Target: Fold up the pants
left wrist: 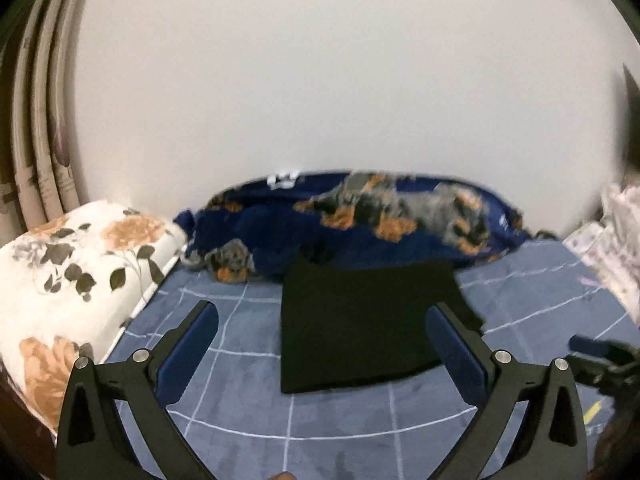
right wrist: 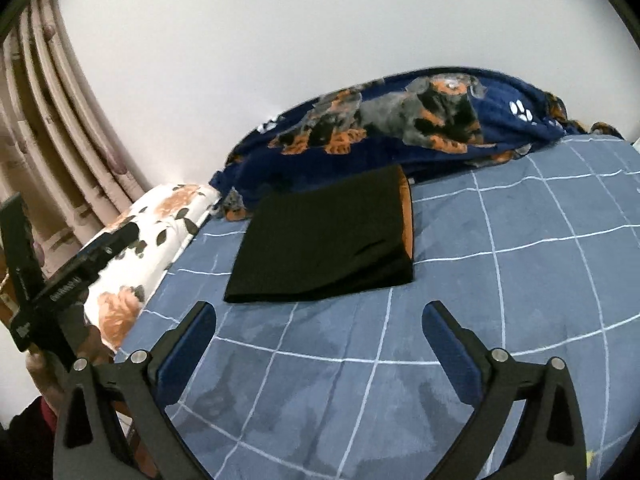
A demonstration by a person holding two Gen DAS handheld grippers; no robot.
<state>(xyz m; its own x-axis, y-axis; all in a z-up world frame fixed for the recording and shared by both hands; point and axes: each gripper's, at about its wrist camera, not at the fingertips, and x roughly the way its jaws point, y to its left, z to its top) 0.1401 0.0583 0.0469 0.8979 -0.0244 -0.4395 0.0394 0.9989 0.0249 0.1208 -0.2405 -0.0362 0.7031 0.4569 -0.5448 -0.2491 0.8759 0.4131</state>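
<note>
The black pants [left wrist: 360,324] lie folded into a flat rectangle on the bed [left wrist: 360,412], on a blue sheet crossed with thin white lines. Their far edge sits just beside a heaped navy blanket [left wrist: 360,220] printed with dogs, which runs along the white wall [left wrist: 320,80].

The left tongs [left wrist: 322,316] stand wide, with nothing between the blue pads; in this view the right pad overlaps the near right corner of the pants, though whether it touches the cloth cannot be told. The right tongs [right wrist: 320,314] are also spread wide and hold nothing, and bare sheet shows between them and the pants.

Only the left wrist view shows the pale printed fabric [left wrist: 616,240] piled at the right edge of the bed, and part of the other gripper, dark and blurred, at the lower right. It also shows more of the floral pillow [left wrist: 80,280] at the left.

Only the right wrist view shows an orange-brown strip [right wrist: 408,216] along the right edge of the folded pants, and white paw prints [right wrist: 520,110] on the blanket. At its left edge the left gripper's black body crosses in front of the pillow, with pleated curtains [right wrist: 52,140] behind.
</note>
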